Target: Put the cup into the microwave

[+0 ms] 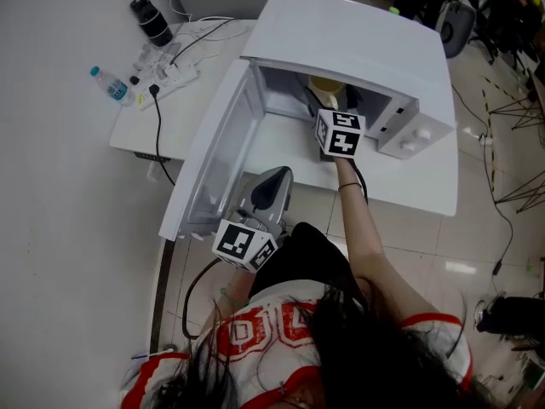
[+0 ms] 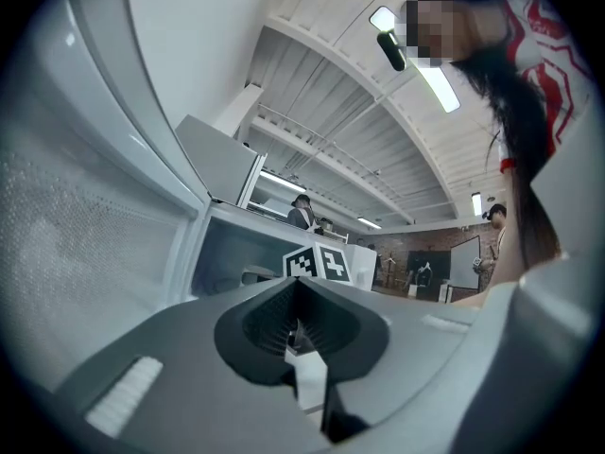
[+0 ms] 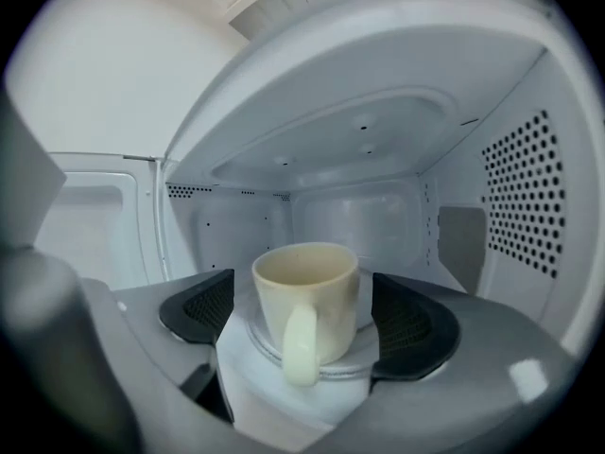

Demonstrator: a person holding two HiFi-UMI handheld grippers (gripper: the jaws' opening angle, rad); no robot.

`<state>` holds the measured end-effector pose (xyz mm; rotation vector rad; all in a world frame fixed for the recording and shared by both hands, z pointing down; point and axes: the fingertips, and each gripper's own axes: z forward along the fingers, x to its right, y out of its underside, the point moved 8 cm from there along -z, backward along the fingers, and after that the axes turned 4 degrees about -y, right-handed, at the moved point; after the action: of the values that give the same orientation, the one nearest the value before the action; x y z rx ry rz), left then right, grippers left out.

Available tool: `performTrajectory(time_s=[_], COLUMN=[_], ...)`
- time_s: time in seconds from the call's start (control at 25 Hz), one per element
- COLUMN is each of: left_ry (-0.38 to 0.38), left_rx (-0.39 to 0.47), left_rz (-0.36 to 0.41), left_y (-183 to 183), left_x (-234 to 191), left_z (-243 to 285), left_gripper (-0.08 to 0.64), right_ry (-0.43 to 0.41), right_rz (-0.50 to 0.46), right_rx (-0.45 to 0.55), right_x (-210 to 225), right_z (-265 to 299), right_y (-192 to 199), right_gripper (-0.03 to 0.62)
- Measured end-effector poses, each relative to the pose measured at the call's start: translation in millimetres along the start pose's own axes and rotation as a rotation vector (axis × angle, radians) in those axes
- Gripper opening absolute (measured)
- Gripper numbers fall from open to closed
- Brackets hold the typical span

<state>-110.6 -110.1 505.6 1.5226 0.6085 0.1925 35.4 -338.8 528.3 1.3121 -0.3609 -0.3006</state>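
Cream cup [image 3: 317, 296] stands, seemingly untouched, within right gripper [image 3: 302, 291].

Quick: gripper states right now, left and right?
Left gripper: closed, empty.
Right gripper: open, jaws either side of the cup in the microwave, not touching.

The microwave [image 1: 358, 58] gapes open (cup [image 3: 304, 296] centred inside).

One cup [image 3: 304, 296], one microwave [image 1: 358, 41] — one bottle [image 1: 108, 83] (blue-capped).
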Motion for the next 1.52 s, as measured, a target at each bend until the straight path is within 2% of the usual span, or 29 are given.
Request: performTrajectory(time_s=[0.24,0.52,0.76,1.2,1.52], left_ry=[0.001,0.007,0.031,0.025,-0.008], left_rx=[0.005,0.011,0.018,0.041,0.056], left_rz=[-0.015,-0.028,-0.019,-0.023,-0.016], left_y=[-28,-71,-103,-107,-102], left_x=[10,28,48,78,111], left_z=[-5,-19,-37,-61,-58], left_gripper=[-0.002,-0.002,-0.002,-0.002,-0.002], right_ry=[0.002,0.018,0.026,0.011,-0.040], right_rz=[0.062,0.057,0.051,0.013,0.007], right_rx=[-0.024,0.011,0.055,0.058,0.118], right_x=[-16,-40,-62,-80,-63], right_z=[-51,-118,-181,-247,-296], right_y=[10,-24,-58,-61,-75], right_gripper=[0.444,0.206,0.070,0.021,0.005])
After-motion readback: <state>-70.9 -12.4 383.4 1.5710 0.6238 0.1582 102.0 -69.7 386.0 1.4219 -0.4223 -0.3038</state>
